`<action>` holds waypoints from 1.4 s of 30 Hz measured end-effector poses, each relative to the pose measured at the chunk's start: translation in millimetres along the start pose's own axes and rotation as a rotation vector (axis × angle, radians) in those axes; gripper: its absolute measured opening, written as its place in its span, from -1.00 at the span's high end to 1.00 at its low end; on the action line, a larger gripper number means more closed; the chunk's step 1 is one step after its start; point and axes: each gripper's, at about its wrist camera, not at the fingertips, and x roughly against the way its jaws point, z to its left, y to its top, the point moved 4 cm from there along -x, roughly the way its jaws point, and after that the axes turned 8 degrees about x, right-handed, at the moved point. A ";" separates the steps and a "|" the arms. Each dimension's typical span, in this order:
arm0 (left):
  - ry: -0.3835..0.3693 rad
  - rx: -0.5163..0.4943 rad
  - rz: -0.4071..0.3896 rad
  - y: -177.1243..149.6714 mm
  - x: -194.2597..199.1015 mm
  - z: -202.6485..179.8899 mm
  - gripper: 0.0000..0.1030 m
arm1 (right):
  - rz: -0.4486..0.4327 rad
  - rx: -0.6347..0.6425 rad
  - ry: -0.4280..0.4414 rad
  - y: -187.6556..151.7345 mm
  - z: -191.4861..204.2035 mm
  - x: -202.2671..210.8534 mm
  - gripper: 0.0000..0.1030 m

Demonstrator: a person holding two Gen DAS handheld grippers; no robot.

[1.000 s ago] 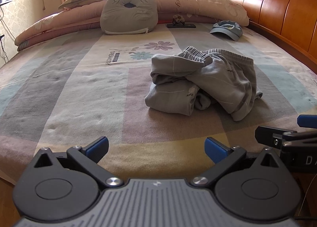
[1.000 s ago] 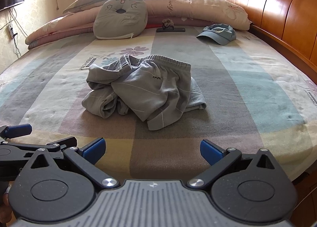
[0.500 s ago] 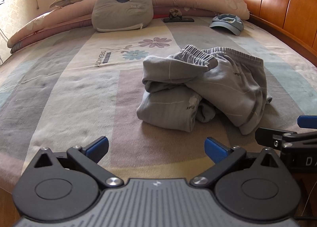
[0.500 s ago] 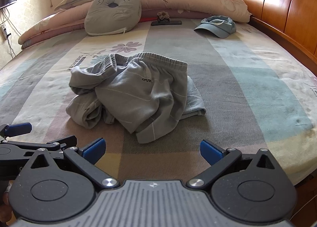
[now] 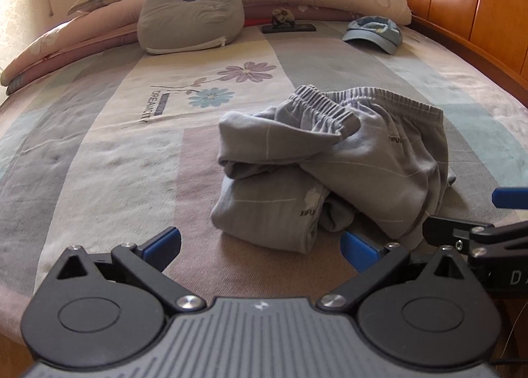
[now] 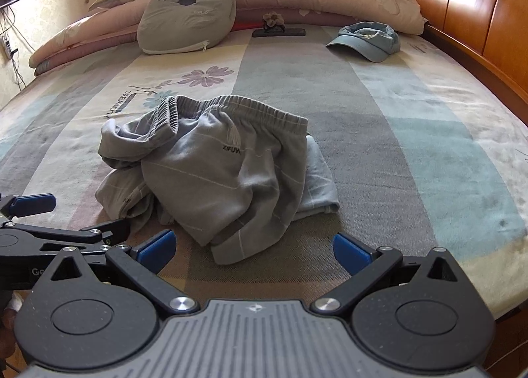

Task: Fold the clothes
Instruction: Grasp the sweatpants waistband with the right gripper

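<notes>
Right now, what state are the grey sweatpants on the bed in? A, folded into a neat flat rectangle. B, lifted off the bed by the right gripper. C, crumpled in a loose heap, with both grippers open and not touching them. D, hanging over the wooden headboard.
C: the grey sweatpants lie bunched on the bed, while the left gripper and right gripper are open just short of them.

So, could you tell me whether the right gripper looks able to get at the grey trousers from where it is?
Probably yes: the right gripper is open, and only bare bedspread separates it from the trousers.
</notes>
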 end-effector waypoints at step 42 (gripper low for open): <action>0.038 -0.095 0.163 112.5 -75.6 30.0 -0.99 | 0.143 0.071 0.318 115.1 -45.6 -73.6 -1.00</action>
